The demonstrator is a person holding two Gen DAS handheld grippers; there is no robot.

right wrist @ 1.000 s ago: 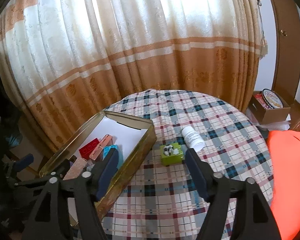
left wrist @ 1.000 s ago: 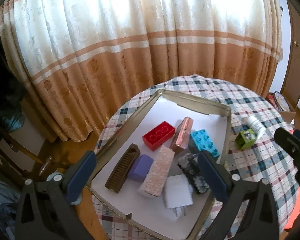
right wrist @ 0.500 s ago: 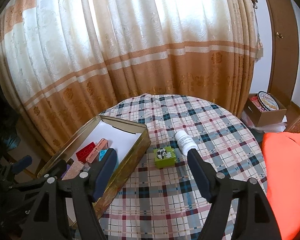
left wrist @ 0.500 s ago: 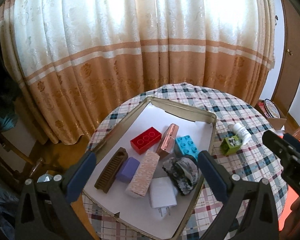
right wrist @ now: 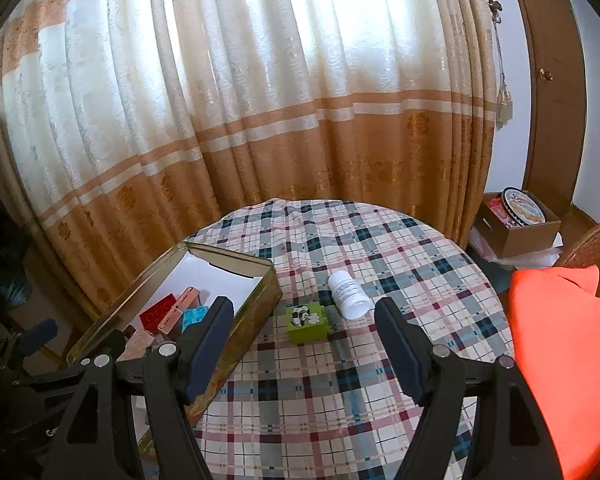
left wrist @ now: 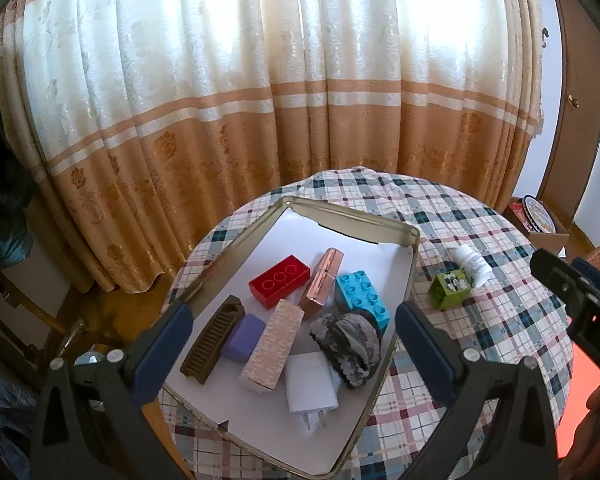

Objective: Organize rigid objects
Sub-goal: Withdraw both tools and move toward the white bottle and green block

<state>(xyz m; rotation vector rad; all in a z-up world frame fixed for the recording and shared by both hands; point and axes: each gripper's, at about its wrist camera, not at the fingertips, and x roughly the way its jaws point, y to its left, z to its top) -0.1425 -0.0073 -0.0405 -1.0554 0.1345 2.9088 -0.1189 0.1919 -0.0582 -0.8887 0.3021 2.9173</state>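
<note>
A round tabletop (right wrist: pixel 380 264) under a plaid cloth stood before the long cream and tan curtain (right wrist: pixel 260 120). On its left side lay a shallow gold tin (left wrist: pixel 352 218) lined with white paper, and most of the hard odds and ends were already inside it: a red building brick (left wrist: pixel 279 287), a copper-coloured case (left wrist: pixel 322 282) just beside it, a blue building brick (left wrist: pixel 362 294), a brown comb (left wrist: pixel 214 339), a small purple block (left wrist: pixel 244 337), a pink speckled box (left wrist: pixel 273 346), a white plug adapter (left wrist: pixel 310 388) and a dark mottled lump (left wrist: pixel 346 342) resting against the blue brick.

Two things were outside the tin, on the cloth to its right: a green cube (right wrist: pixel 306 322) with a black and white picture on top, and a white bottle (right wrist: pixel 348 294) lying on its side just behind it, the two nearly touching.

The left gripper (left wrist: pixel 292 344) hung above the tin with its jaws wide and nothing between them. The right gripper (right wrist: pixel 304 340) hovered short of the green cube, jaws likewise spread wide and empty. An orange cushion (right wrist: pixel 564 352) showed at the right.
</note>
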